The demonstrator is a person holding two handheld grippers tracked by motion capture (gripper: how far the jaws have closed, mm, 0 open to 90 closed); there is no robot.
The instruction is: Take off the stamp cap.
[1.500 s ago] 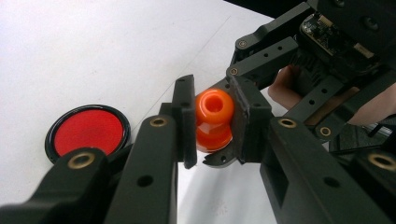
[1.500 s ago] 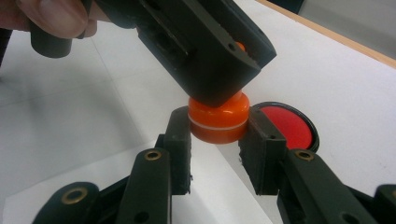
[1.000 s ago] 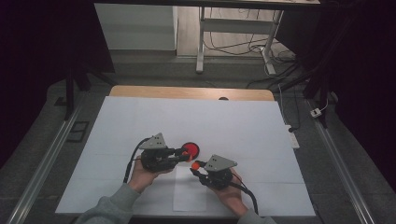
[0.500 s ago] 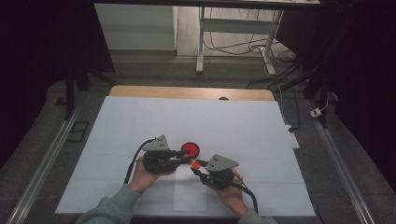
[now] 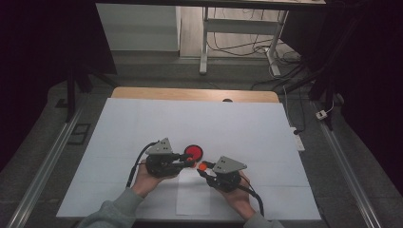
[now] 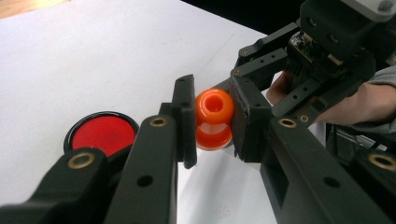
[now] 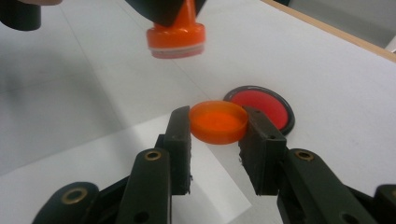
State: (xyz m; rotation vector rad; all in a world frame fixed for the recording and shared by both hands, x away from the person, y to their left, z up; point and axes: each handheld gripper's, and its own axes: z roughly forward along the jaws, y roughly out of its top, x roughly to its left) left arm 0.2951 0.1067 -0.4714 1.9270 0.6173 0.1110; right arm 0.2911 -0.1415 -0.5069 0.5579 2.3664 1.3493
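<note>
Near edge of the white sheet (image 5: 119, 137): both forearms enter from the bottom of the high view, hands close together near the sheet's front edge. Left gripper (image 6: 212, 123) pinches an orange bottle-like piece (image 6: 214, 119) between its pads, neck opening turned toward its own camera; in the right gripper view the same piece hangs at the top, its flanged end pointing down over the sheet. Right gripper (image 7: 218, 123) is clamped on an orange cap (image 7: 218, 121), hollow side facing that camera, held above the paper. In the high view the cap (image 5: 203, 166) sits just beside the left gripper's tip, the two grippers nearly nose to nose, a small gap between piece and cap. Just beyond them a red disc with a dark rim (image 5: 193, 152) lies flat on the sheet, close to the left gripper's front. Past the disc the sheet runs bare to its far edge, where a wooden table strip (image 5: 190, 94) shows. Open white surface left, right and ahead; metal rails (image 5: 43, 166) flank both sides.
</note>
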